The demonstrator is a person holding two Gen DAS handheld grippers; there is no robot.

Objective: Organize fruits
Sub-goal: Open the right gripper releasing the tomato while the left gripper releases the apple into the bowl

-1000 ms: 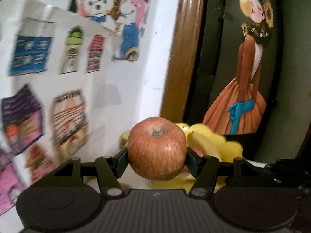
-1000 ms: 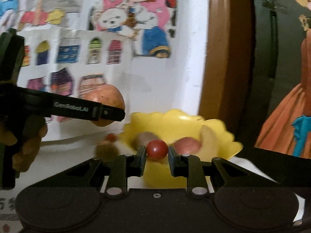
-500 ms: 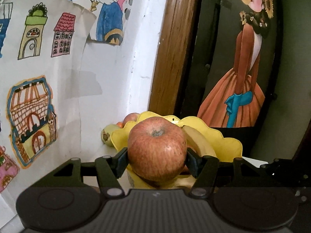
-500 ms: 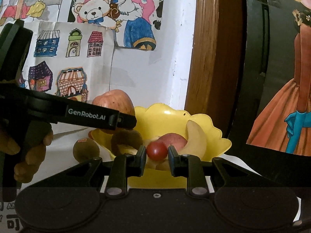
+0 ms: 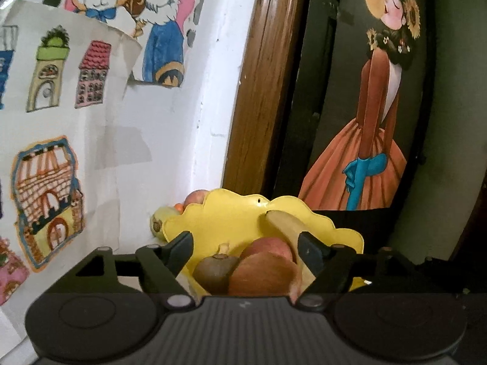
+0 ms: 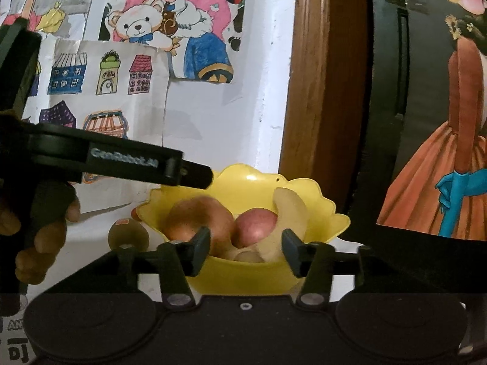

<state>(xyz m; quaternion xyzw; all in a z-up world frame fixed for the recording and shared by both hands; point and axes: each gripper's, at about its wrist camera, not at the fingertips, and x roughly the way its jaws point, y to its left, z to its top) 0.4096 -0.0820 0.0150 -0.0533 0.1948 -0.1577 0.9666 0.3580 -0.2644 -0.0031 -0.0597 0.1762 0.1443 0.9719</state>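
Note:
My left gripper (image 5: pixel 245 249) is open just above the yellow scalloped bowl (image 5: pixel 231 210). The red-yellow apple (image 5: pixel 261 275) lies free in the bowl below its fingers, beside a brown fruit (image 5: pixel 214 269), a red fruit (image 5: pixel 269 248) and a banana (image 5: pixel 284 223). My right gripper (image 6: pixel 246 245) is open too, with nothing between its fingers, at the bowl's (image 6: pixel 243 276) near rim. From that side the apple (image 6: pixel 197 216), red fruit (image 6: pixel 255 225) and banana (image 6: pixel 290 210) show inside. The cherry tomato is out of sight. The left gripper (image 6: pixel 137 164) reaches over the bowl's left edge.
A kiwi (image 6: pixel 127 234) lies on the white table left of the bowl. Two more fruits (image 5: pixel 159 222) sit behind the bowl by the wall. The wall with drawings (image 5: pixel 91 76) stands close behind; a wooden frame (image 5: pixel 261 91) and dark painted panel (image 5: pixel 380 121) are right. A hand (image 6: pixel 39 237) holds the left tool.
Both grippers have opened. The apple left the left gripper's fingers and now lies in the bowl. The cherry tomato is gone from the right gripper. Both tools moved nearer the bowl.

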